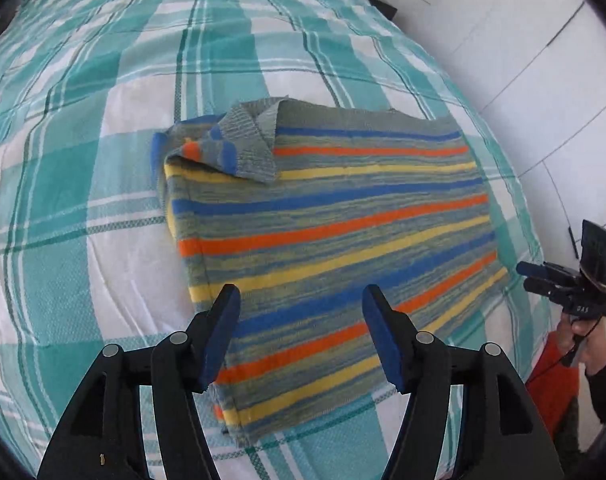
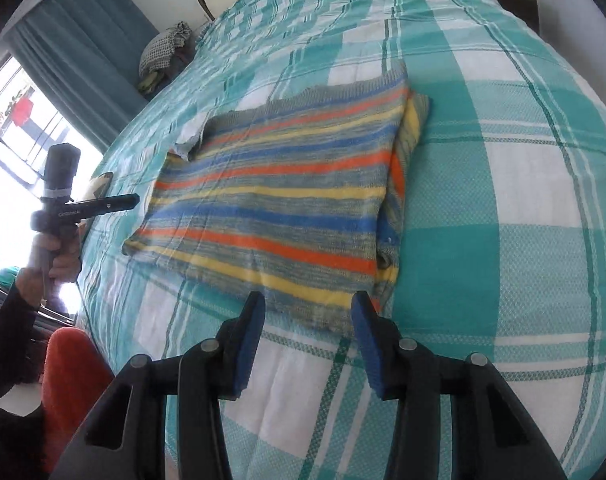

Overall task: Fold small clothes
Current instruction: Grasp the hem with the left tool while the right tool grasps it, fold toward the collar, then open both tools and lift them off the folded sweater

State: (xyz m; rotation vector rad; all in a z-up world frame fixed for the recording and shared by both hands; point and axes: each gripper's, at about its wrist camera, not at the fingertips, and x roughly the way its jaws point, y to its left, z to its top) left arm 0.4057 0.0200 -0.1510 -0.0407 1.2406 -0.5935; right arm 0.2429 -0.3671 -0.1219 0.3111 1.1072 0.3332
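Left claw (image 1: 301,300) hangs with its blue pads spread wide and nothing between them, poised just over the near end of the striped sweater (image 1: 327,232). Right claw (image 2: 307,308) is parted too, narrower, empty, hovering at the sweater's near hem where cloth meets the plaid bedspread (image 2: 523,200). Neither claw grips anything right now.

The sweater lies flat on the bed, near the bed edge on the person's side, already brought into a tidy rectangle. One sleeve (image 1: 239,152) is tucked across the body near the collar end, so the side folds look done, I'd say. What seems left is doubling the rectangle over end to end, and maybe smoothing it. Both claws sitting open at the near end suggests a fresh grasp on that hem is next, though that's only my read.

Now the views. The left wrist camera shows the folded-in sleeve with its ribbed cuff, plus a white tiled floor beyond the bed edge. The right wrist camera misses that cuff but reveals a folded layer stacked along the sweater's right side, a window (image 2: 19,128) with teal curtain (image 2: 83,48), and a bundle of cloth (image 2: 163,52) at the far corner of the bed.
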